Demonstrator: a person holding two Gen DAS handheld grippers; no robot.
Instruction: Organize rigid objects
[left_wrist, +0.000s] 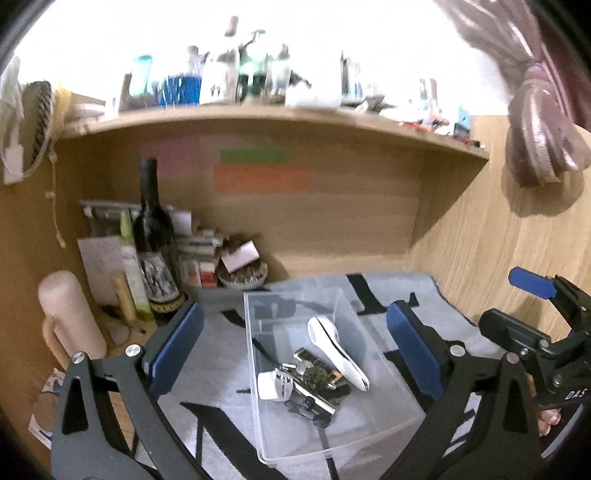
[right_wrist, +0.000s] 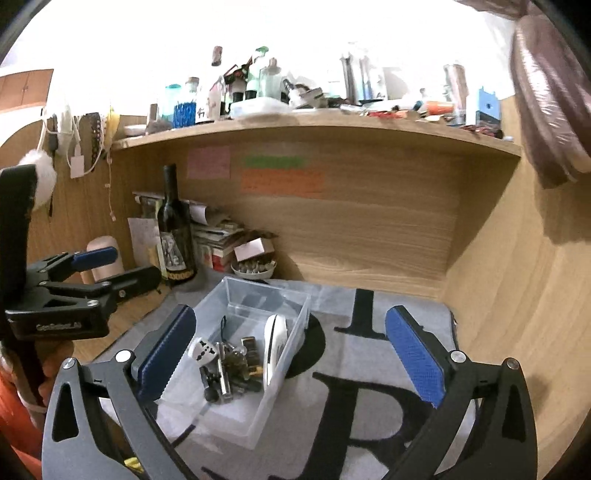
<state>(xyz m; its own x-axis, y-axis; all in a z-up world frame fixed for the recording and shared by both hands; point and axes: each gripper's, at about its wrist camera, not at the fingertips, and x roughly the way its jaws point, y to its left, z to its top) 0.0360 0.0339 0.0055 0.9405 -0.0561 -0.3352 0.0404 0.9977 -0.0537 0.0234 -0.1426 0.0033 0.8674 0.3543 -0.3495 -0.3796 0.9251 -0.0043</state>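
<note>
The left gripper (left_wrist: 295, 347) is spread wide with nothing between its blue pads (left_wrist: 177, 343); the right gripper (right_wrist: 291, 354) is likewise released and empty. Both are held above and short of the clear plastic bin (left_wrist: 384, 402), which rests on a grey printed mat (right_wrist: 369, 369) on the wooden desk (right_wrist: 491, 310). Inside the bin are gathered the rigid objects: a white mouse-shaped item (left_wrist: 338, 350), a white plug adapter (left_wrist: 275, 384) and a cluster of small metal pieces (right_wrist: 225, 373), touching one another. The bin is judged light, stiff and smooth-walled, hence liable to slip and flex; it is best taken by opposite long walls near the rim, one gripper per side.
</note>
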